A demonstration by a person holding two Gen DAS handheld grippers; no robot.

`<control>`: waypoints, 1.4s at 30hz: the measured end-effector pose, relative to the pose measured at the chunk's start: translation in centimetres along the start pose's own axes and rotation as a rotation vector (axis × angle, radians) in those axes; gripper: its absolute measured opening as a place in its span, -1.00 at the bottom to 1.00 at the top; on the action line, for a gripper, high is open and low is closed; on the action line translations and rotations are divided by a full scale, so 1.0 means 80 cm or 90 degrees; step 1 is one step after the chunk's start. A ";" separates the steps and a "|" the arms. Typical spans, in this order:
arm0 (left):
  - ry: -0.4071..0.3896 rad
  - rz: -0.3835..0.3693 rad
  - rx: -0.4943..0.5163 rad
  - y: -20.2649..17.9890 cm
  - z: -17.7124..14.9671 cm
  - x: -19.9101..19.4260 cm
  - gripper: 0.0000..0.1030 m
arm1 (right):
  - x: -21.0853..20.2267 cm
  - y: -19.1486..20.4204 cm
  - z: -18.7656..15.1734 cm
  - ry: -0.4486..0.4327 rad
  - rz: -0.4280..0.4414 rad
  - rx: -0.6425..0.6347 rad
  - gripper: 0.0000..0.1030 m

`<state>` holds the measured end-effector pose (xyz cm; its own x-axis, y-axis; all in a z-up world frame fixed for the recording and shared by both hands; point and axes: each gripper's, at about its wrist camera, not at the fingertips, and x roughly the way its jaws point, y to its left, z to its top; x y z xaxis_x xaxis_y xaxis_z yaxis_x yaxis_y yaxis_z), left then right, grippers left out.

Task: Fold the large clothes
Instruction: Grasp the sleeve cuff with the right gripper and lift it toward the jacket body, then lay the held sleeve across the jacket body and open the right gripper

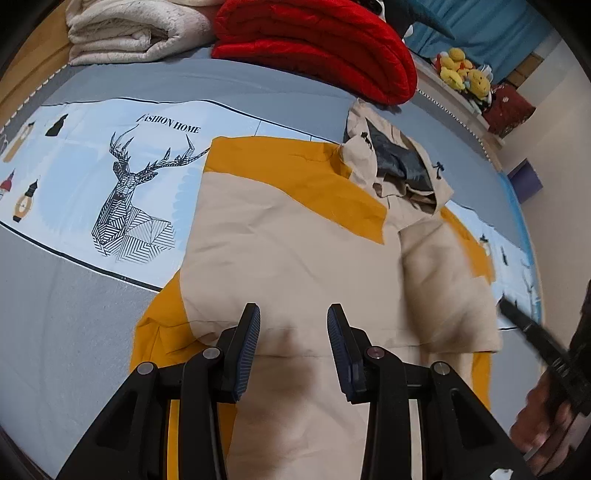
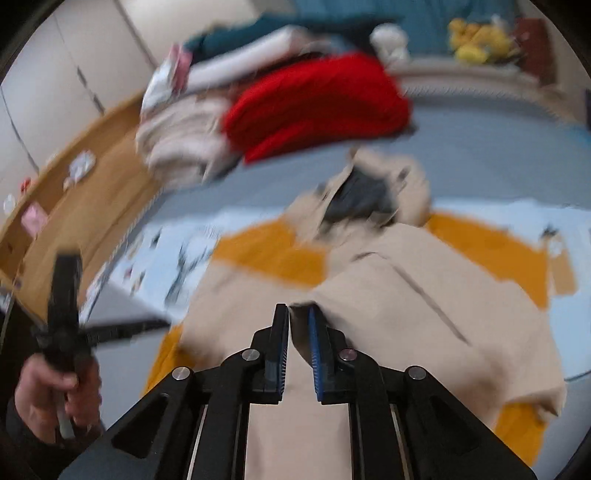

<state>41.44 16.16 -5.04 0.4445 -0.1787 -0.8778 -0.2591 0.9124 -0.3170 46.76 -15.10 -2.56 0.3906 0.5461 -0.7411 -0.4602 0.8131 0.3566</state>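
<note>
- On the bed [image 1: 258,85], a beige and mustard jacket [image 1: 295,236] lies spread flat over the printed sheet, its hood [image 1: 399,166] pointing toward the far edge and showing a dark lining.
- The left gripper [image 1: 293,332] hovers over the jacket's lower part with its jaws spread and nothing between them; a soft shadow lies on the cloth below.
- The right gripper [image 2: 298,325] has its jaws nearly together, with a narrow gap. A fold of beige cloth sits at the fingertips, but blur hides whether the pads pinch it.
- The right wrist view is smeared throughout, so the jacket's edges and the hood read only as shapes.
- In the left wrist view, the right hand [image 1: 543,417] and its tool are cut off at the frame's edge and blurred.
- A folded red blanket [image 1: 317,44] and a cream blanket [image 1: 133,33] sit beyond the hood, well apart from the jacket.
- Yellow plush toys [image 1: 461,70] are small and indistinct on a far ledge.
</note>
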 end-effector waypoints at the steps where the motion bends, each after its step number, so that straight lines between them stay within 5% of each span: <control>1: -0.002 -0.004 -0.003 0.001 0.001 -0.003 -0.33 | -0.001 0.000 -0.002 0.010 -0.014 0.012 -0.75; 4: -0.007 -0.010 -0.007 0.003 0.002 -0.007 -0.33 | -0.031 -0.015 -0.008 -0.016 -0.036 0.085 -0.68; 8: 0.003 -0.009 0.004 -0.006 -0.004 0.002 -0.33 | -0.066 -0.065 -0.037 -0.053 -0.115 0.172 -0.02; 9: 0.006 -0.009 0.008 -0.009 -0.006 0.005 -0.33 | -0.061 -0.078 -0.047 -0.045 -0.109 0.193 0.02; 14: 0.003 -0.022 0.046 -0.036 -0.013 0.014 -0.65 | -0.007 -0.135 -0.071 0.036 -0.064 0.303 0.02; 27: 0.038 -0.097 0.176 -0.125 -0.034 0.065 -0.70 | 0.095 -0.178 -0.103 0.148 0.032 0.456 0.01; 29: 0.046 -0.104 0.195 -0.135 -0.039 0.073 -0.70 | 0.097 -0.177 -0.102 0.143 0.021 0.456 -0.27; 31: 0.049 -0.105 0.210 -0.143 -0.043 0.077 -0.70 | 0.098 -0.176 -0.101 0.131 0.037 0.465 -0.82; 34: 0.051 -0.111 0.231 -0.154 -0.050 0.082 -0.68 | 0.088 -0.164 -0.086 0.096 0.050 0.443 -0.95; 42: 0.041 -0.137 0.230 -0.171 -0.053 0.082 -0.08 | 0.048 -0.100 -0.037 -0.006 0.219 0.320 -0.98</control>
<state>44.30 0.95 -8.00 0.3985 -0.3909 -0.8297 0.1552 0.9203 -0.3591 49.59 -20.08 -9.92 0.2942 0.7945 -0.5312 -0.1297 0.5839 0.8014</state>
